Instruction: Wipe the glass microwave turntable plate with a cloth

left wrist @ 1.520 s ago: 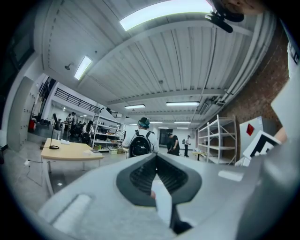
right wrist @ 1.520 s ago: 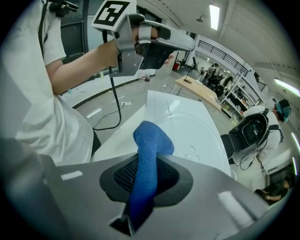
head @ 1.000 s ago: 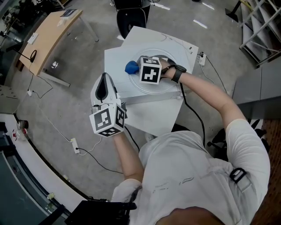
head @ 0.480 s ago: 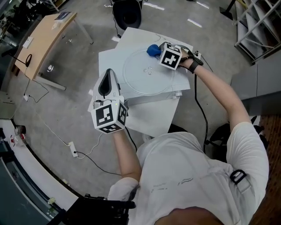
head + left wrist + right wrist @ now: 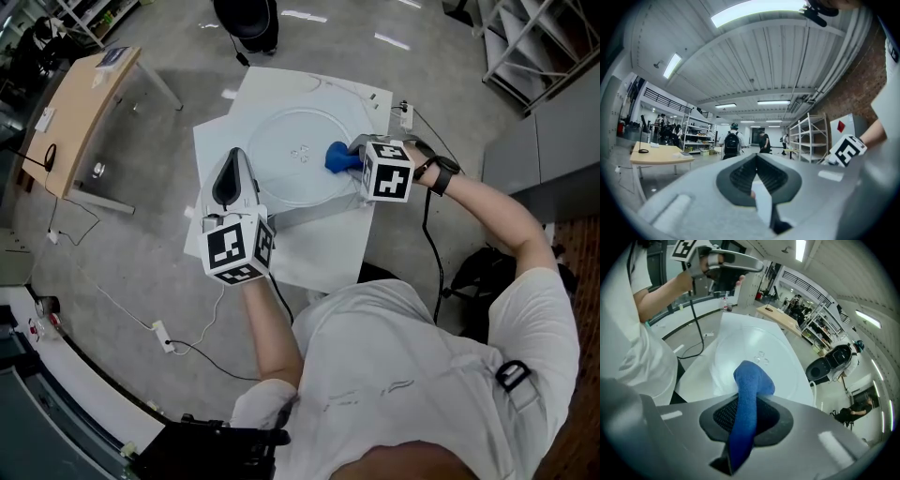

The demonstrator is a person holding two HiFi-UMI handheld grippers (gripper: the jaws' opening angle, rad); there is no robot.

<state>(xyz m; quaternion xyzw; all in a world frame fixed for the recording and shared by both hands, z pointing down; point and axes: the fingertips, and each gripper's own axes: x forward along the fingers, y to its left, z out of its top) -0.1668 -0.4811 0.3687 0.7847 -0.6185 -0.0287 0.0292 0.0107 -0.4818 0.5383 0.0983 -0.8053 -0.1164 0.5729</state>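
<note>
Concrete-floored hall. A white surface (image 5: 323, 246) carries the glass turntable plate (image 5: 286, 141), which lies flat at its middle. The right tongs (image 5: 354, 157) are clamped on a blue cloth (image 5: 337, 157), which is pressed to the plate's rim on the side nearest the surface's right edge. The left tongs (image 5: 232, 164) are closed on nothing and held above the near left corner.

Step in hand, by judgement: wiping. Recommended: keep the cloth bunched under the tips and the pressure light. Work round the rim, then inward to the centre (the glass may slide, as nothing steadies it). Keep the bare tong tips off the glass.
</note>
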